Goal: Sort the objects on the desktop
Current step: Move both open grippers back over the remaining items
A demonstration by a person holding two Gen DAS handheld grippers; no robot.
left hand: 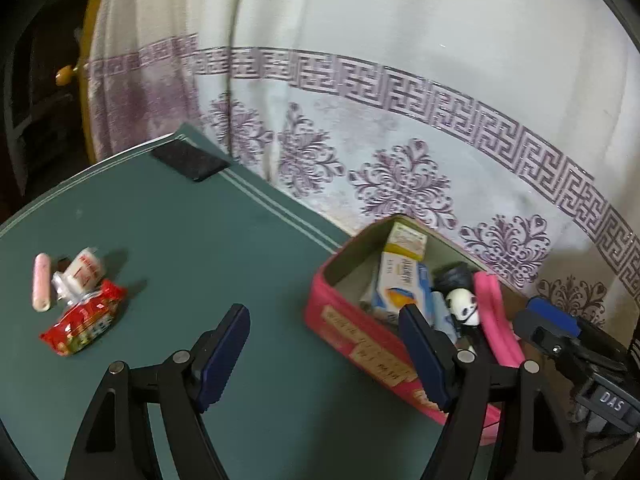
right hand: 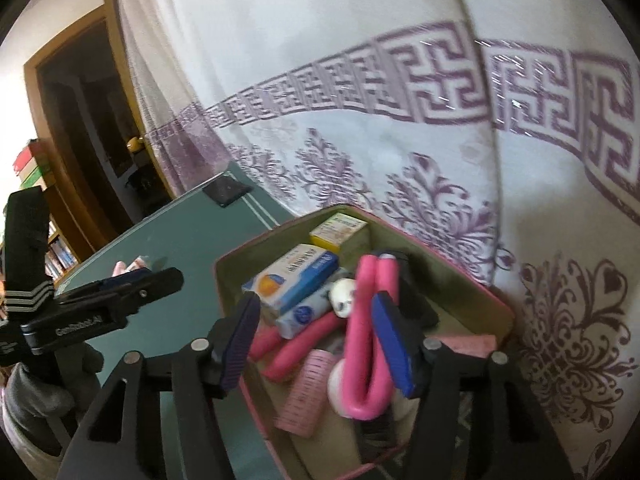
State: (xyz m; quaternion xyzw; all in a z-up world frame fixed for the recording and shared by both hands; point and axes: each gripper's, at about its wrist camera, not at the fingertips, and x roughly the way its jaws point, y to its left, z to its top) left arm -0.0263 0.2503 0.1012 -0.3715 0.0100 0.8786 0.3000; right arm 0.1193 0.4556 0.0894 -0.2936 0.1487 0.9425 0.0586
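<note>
Sorting looks well along: the pink box (left hand: 352, 332), at the lower right of the left wrist view, already holds most of the clutter, a blue-and-white carton (right hand: 292, 276), a small yellow carton (right hand: 338, 230), a glossy panda figure (left hand: 464, 306) and a soft pink foam loop (right hand: 370, 336). Over it in the right wrist view hangs the right gripper (right hand: 320, 340), fingers apart and pressing on nothing, though the loop stands between them (a release, I judge).

What remains sits at the left of the left wrist view: a crinkly red snack packet (left hand: 82, 326), a white wrapped roll (left hand: 80, 276) and a pale pink stick (left hand: 41, 282), close together on the smooth green table (left hand: 200, 248). The left gripper (left hand: 324, 340) points between them and the box, fingers wide apart and empty. Next it must swing left and pinch one item; the slick packet may slide.
</note>
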